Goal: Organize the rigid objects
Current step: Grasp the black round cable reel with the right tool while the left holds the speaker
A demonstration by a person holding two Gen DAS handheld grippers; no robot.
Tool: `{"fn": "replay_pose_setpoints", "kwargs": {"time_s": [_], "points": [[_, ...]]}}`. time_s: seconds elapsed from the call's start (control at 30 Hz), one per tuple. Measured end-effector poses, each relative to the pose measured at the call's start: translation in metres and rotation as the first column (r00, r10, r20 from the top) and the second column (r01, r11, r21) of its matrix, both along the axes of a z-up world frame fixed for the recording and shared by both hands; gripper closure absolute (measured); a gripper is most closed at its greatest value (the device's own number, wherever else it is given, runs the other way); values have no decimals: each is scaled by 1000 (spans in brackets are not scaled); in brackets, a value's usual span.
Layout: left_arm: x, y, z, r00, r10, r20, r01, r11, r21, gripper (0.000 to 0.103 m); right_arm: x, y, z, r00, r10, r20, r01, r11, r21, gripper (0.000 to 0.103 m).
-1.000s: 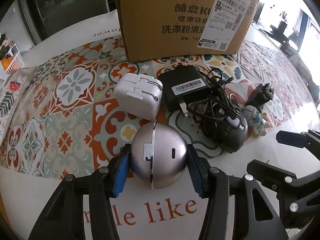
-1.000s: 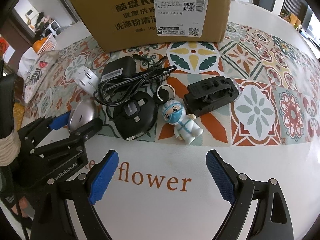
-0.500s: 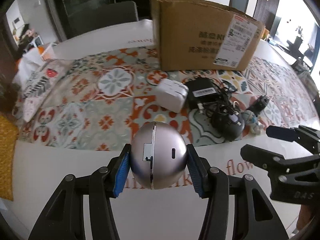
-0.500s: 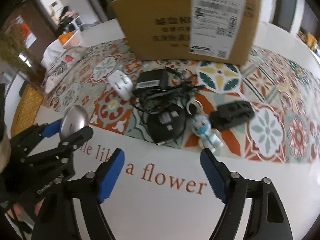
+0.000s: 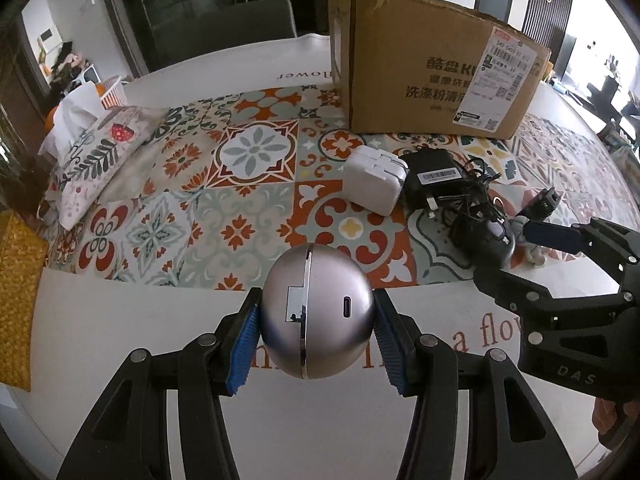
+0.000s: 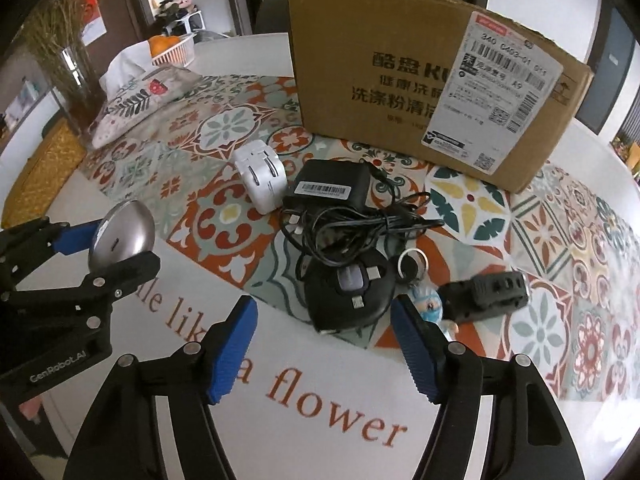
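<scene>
My left gripper is shut on a round silver case with a USB-C port, held above the table's near edge; it also shows in the right wrist view. My right gripper is open and empty, above a round black cable reel. On the patterned cloth lie a white plug adapter, a black power adapter with tangled cord, a small masked figurine keychain and a black clip holder. A cardboard box stands behind them.
A floral tissue pouch lies at the far left. A glass vase with dry stems and a white basket with oranges stand further left. A yellow woven mat is at the left edge.
Both grippers have lifted and pulled back from the objects. The left one raised the silver case off the table and swung left. The right gripper stayed open.
</scene>
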State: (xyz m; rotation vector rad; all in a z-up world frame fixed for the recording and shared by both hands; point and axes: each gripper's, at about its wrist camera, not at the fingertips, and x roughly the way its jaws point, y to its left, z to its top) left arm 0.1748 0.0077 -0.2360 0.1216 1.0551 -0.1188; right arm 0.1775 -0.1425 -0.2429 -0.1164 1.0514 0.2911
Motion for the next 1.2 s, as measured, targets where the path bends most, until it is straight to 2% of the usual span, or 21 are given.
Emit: {"fn": "replay_pose_setpoints", "kwargs": {"time_s": [0.4, 0.6, 0.7, 1.03, 1.2], "points": [[14, -4, -14, 999, 10, -32, -9, 1000, 15, 50, 17, -4, -18, 999, -8, -35, 9, 1000, 11, 34], [17, -3, -18, 999, 21, -41, -21, 1000, 9, 50, 21, -3, -20, 1000, -7, -14, 7, 1000, -4, 35], [18, -2, -19, 999, 25, -43, -24, 1000, 14, 50, 25, -3, -23, 1000, -5, -19, 5, 1000, -14, 44], [12, -7, -13, 999, 4, -31, -4, 1000, 8, 50, 14, -10, -18, 999, -22, -27, 21, 1000, -21, 44], [6, -12, -5, 1000, -11, -19, 11, 1000, -16, 50, 3, -14, -6, 999, -38, -19, 38, 999, -4, 55]]}}
